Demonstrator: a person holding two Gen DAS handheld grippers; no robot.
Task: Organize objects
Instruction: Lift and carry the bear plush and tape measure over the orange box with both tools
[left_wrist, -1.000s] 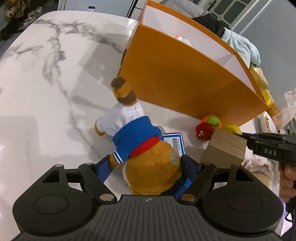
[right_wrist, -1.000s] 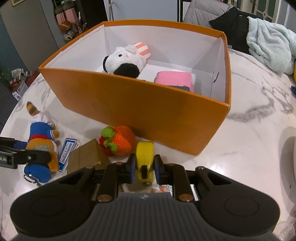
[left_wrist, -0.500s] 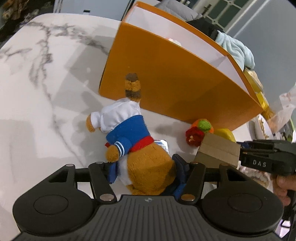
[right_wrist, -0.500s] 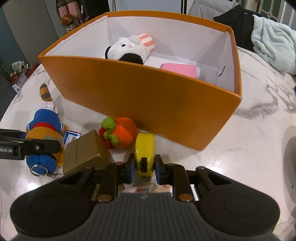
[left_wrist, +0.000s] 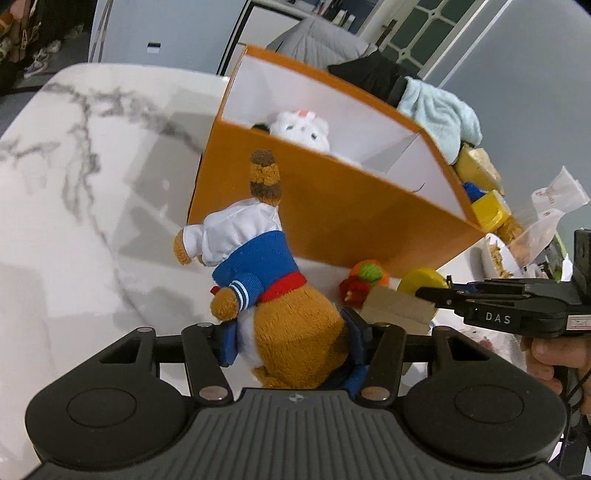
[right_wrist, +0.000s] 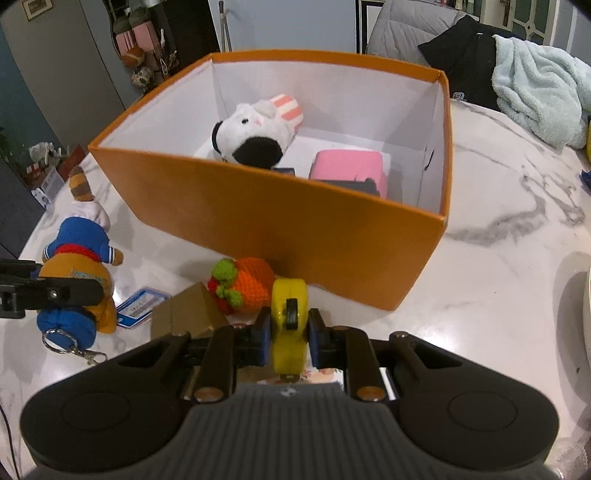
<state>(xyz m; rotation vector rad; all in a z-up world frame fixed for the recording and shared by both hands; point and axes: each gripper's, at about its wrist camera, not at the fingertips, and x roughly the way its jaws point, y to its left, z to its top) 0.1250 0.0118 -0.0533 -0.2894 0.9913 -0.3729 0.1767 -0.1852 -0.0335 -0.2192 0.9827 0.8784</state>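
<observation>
My left gripper (left_wrist: 291, 343) is shut on a brown plush bear (left_wrist: 266, 273) in a blue and white sailor top and holds it above the marble table, left of the orange box (left_wrist: 332, 206). The bear also shows in the right wrist view (right_wrist: 77, 273). My right gripper (right_wrist: 288, 332) is shut on a yellow tape measure (right_wrist: 289, 321) and holds it just in front of the orange box (right_wrist: 295, 221). Inside the box lie a white plush (right_wrist: 258, 129) and a pink item (right_wrist: 349, 170).
A crocheted orange fruit (right_wrist: 247, 284), a small brown cardboard box (right_wrist: 184, 314) and a blue tag (right_wrist: 142, 306) lie on the table (right_wrist: 517, 258) before the box. A light blue towel (right_wrist: 535, 96) and dark clothes lie at the back right.
My left gripper has lifted the bear off the table and toward the box. My right gripper has risen slightly with the tape measure, so more of the box's inside shows.
</observation>
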